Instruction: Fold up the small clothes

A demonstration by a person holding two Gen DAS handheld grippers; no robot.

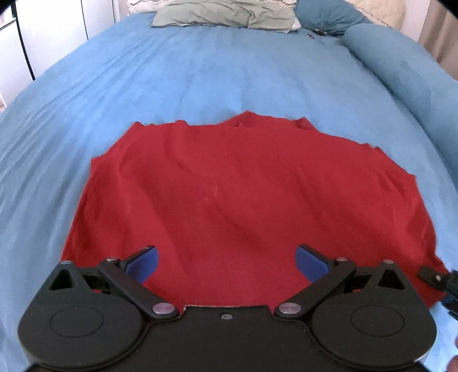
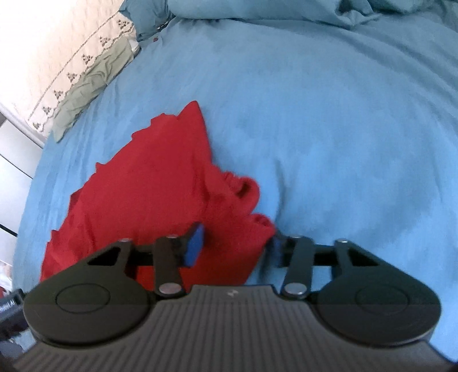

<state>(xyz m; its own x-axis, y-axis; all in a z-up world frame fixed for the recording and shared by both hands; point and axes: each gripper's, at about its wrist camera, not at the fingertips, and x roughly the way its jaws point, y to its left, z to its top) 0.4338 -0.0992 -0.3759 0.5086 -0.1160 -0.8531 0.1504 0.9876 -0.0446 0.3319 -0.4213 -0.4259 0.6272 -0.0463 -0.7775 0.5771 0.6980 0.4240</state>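
Note:
A red garment (image 1: 223, 194) lies spread flat on the blue bed cover (image 1: 200, 74). My left gripper (image 1: 227, 261) is open, its blue pads wide apart just above the garment's near edge. In the right wrist view the red garment (image 2: 148, 183) lies to the left, with a bunched, raised corner at its right side. My right gripper (image 2: 234, 243) is open around that near right corner, with cloth between the pads. The tip of the right gripper shows at the right edge of the left wrist view (image 1: 438, 279).
A pale green pillow (image 1: 226, 13) and a white patterned pillow (image 2: 71, 60) lie at the head of the bed. A rolled blue duvet (image 1: 400, 63) runs along the right side. White furniture (image 1: 17, 43) stands to the left.

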